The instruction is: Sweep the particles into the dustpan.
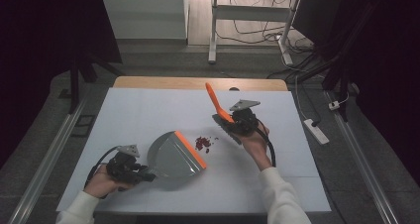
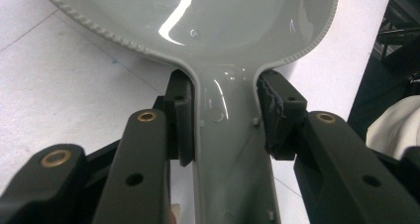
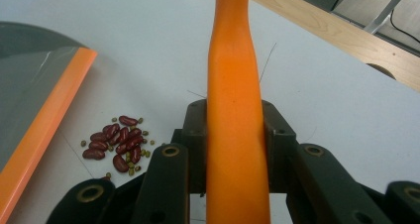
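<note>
High view: left gripper point(image 1: 144, 174) clamping dustpan point(image 1: 174, 152) handle, right gripper point(image 1: 233, 126) clamping brush point(image 1: 218, 105); beans point(image 1: 202, 142) lying just beside pan's orange lip. Sweeping low w/ short strokes, keeping lip flat.

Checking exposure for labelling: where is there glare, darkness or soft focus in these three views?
High view: dark surroundings, evenly lit table, small soft beans. Left gripper view: bright glare streak on the glossy dustpan. Right gripper view: beans sharp, the near brush handle slightly soft.

No readable text, label, brand, number or sign appears on anything here.
</note>
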Demonstrator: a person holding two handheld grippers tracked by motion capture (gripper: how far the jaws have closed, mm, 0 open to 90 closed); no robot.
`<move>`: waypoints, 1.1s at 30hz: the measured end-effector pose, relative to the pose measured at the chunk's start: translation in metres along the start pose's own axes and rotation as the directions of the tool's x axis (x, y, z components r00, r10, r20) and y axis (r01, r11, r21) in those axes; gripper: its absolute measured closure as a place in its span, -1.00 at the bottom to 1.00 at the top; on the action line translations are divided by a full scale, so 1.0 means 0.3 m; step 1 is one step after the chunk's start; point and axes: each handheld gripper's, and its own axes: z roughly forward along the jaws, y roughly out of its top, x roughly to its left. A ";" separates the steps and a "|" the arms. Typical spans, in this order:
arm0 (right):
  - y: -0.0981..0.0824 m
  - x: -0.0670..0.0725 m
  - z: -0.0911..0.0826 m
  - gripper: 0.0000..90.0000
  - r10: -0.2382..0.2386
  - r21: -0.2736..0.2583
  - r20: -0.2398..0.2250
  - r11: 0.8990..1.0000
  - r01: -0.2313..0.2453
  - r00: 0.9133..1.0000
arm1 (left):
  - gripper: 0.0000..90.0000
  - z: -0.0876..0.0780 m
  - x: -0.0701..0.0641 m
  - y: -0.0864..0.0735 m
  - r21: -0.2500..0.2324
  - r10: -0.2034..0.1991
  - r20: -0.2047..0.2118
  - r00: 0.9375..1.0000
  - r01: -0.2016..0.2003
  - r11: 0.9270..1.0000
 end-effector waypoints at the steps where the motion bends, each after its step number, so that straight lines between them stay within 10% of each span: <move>1: 0.001 0.004 0.002 0.54 -0.003 0.004 0.001 1.000 0.003 1.000 | 0.36 0.000 0.000 0.000 0.001 -0.001 0.002 1.000 0.001 1.000; 33: -0.020 0.039 0.094 0.54 -0.043 0.097 -0.006 0.994 0.044 0.999 | 0.36 0.029 0.004 0.004 0.027 -0.015 0.024 1.000 0.015 1.000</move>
